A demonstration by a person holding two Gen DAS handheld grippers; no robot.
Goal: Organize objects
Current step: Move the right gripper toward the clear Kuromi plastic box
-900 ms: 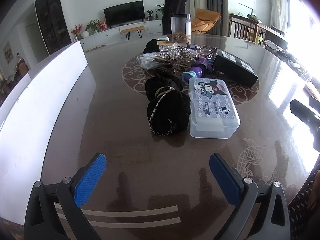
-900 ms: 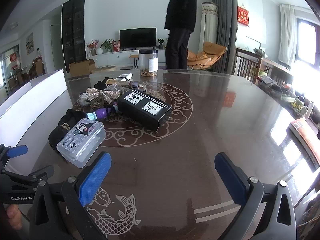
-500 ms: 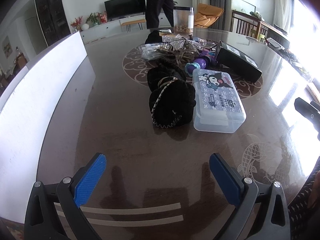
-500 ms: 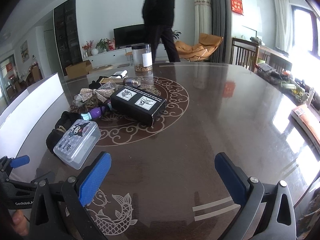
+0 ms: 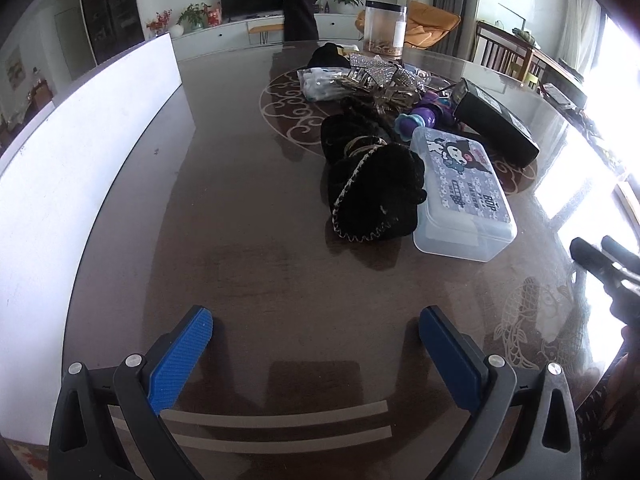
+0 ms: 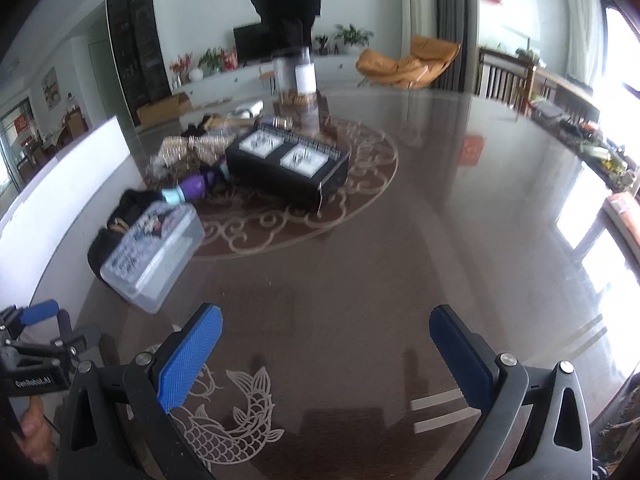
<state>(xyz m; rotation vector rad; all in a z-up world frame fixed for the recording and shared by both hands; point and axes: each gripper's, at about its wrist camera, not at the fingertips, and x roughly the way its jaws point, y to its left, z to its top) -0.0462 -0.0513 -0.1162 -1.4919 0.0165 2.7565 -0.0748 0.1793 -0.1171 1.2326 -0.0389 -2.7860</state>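
Observation:
A heap of objects lies mid-table: a clear plastic box with a cartoon lid (image 5: pixel 464 196) (image 6: pixel 154 248), a black knitted item (image 5: pixel 372 196) beside it on its left, a purple toy (image 5: pixel 420 118) (image 6: pixel 192 188), a black carton (image 5: pixel 496 124) (image 6: pixel 288 160), a glittery bow (image 5: pixel 376 72) and a clear jar (image 5: pixel 385 28). My left gripper (image 5: pixel 316 340) is open and empty, well short of the knitted item. My right gripper (image 6: pixel 326 340) is open and empty over bare table, to the right of the plastic box.
The dark round table (image 5: pixel 240 200) has a white panel (image 5: pixel 72 168) along its left edge. A person in black (image 6: pixel 288 0) stands at the far side. Chairs (image 6: pixel 504 76) and clutter (image 6: pixel 580 132) line the far right. The right gripper shows at the left view's right edge (image 5: pixel 604 264).
Both grippers have moved forward and closer to the heap, still open. The person behind the table has walked to the left.

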